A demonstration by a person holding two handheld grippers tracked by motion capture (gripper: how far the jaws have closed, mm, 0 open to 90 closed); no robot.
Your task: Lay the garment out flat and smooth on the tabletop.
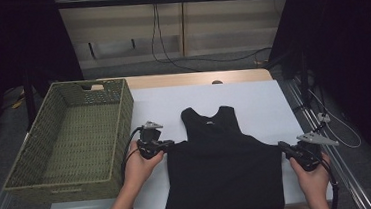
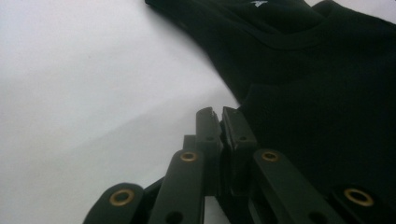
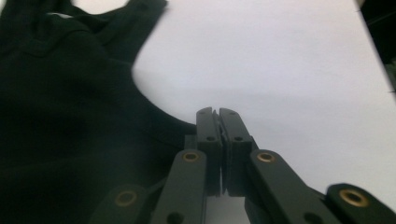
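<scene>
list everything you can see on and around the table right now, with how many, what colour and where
tank top: one, black, flat on the white sheet, straps pointing away from the person
basket: one, green woven, left end of the table
white sheet: one, covering the tabletop
cables: black, trailing on the floor behind the table
left gripper: one, black, jaws shut at the top's left edge
right gripper: one, black, jaws shut at the top's right edge
hands: two, one on each gripper

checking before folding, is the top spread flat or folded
Spread flat: the top lies open on the white sheet, both straps and the neckline showing.
</scene>
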